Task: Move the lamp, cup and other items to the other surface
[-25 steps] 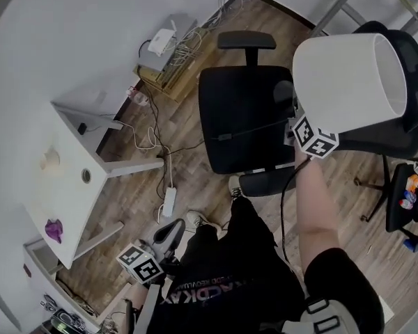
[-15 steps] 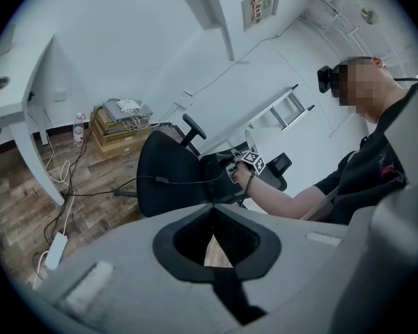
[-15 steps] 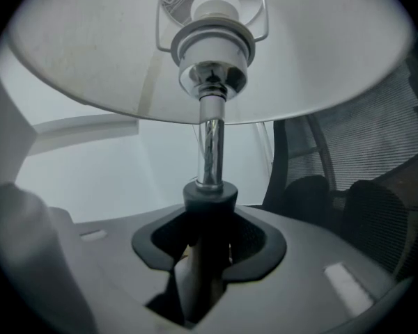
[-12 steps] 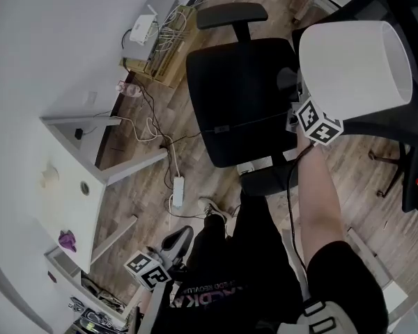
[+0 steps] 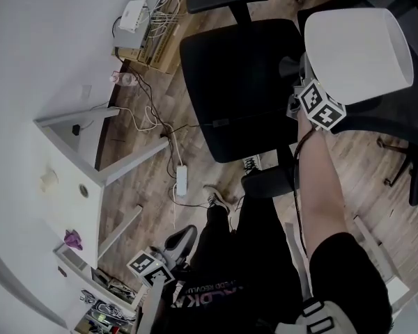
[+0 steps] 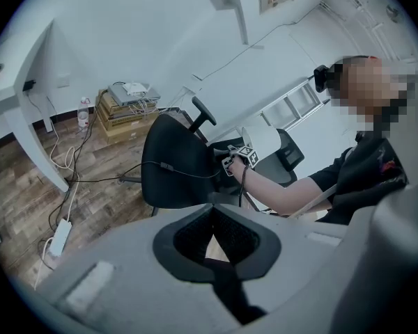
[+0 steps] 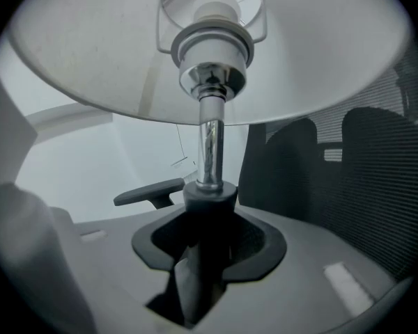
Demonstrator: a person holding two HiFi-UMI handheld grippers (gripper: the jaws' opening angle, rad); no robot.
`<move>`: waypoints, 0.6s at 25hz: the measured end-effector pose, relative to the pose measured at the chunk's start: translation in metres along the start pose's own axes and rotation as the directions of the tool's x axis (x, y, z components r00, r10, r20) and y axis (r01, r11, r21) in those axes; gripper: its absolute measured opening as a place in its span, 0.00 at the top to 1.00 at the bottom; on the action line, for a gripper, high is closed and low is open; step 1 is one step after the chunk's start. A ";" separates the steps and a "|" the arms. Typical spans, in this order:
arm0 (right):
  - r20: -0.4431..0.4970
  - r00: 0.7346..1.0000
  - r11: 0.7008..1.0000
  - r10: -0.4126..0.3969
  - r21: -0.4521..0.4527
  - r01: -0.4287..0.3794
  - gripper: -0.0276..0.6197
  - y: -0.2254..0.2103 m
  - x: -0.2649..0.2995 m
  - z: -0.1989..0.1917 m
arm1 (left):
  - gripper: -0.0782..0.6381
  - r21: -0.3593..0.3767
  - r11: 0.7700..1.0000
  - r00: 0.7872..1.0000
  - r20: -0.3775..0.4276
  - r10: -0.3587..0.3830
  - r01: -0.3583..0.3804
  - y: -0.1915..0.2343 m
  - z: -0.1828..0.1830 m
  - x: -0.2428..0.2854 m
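Observation:
The lamp (image 5: 359,54), with a white shade, hangs in the air at the upper right of the head view, over a black office chair (image 5: 244,82). My right gripper (image 5: 308,89) is shut on the lamp's dark collar (image 7: 209,199), below the chrome stem (image 7: 209,145) and the shade (image 7: 209,40). My left gripper (image 5: 180,239) hangs low beside the person's leg, shut and empty (image 6: 210,232). It looks towards the chair (image 6: 171,165) and the lamp (image 6: 261,139). A pale cup (image 5: 49,179) and a small purple thing (image 5: 73,239) lie on the white table (image 5: 66,155) at the left.
A power strip (image 5: 180,179) and cables lie on the wooden floor beside the table's legs. A box stack with a white router (image 5: 143,30) stands by the wall. A second dark chair (image 5: 411,117) is at the right. Cluttered shelves (image 5: 101,305) are at the bottom left.
The view has swung: chair and wall boxes slid up, and the table shifted slightly. The lamp stays in my right gripper, a little higher in view. My left gripper stays low.

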State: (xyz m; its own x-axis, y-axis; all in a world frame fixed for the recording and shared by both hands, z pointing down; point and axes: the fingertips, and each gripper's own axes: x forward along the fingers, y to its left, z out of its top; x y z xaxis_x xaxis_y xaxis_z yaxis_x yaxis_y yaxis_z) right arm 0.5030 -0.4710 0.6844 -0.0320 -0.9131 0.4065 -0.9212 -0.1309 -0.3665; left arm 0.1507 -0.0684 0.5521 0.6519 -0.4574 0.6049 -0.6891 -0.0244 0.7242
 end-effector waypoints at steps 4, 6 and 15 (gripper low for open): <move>-0.044 0.999 1.000 -0.022 0.006 0.022 0.74 -0.008 0.014 -0.024 | 0.88 -0.018 1.000 1.000 -0.006 0.018 -0.018 0.006 0.002 0.002; -0.066 0.997 1.000 -0.025 0.013 0.026 0.74 -0.011 0.022 -0.036 | 0.88 -0.028 0.999 1.000 -0.007 0.028 -0.029 0.009 0.003 0.003; -0.146 0.984 0.988 -0.099 0.104 0.115 0.74 -0.034 0.049 -0.091 | 0.88 -0.085 0.994 0.997 -0.022 0.074 -0.075 0.028 0.000 0.006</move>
State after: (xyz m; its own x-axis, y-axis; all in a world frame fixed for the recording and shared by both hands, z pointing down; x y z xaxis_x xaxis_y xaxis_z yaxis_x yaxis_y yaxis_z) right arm 0.4977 -0.4761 0.7929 0.0029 -0.8294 0.5586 -0.8733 -0.2742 -0.4026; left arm 0.1349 -0.0716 0.5761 0.6059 -0.4385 0.6638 -0.7070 0.0857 0.7020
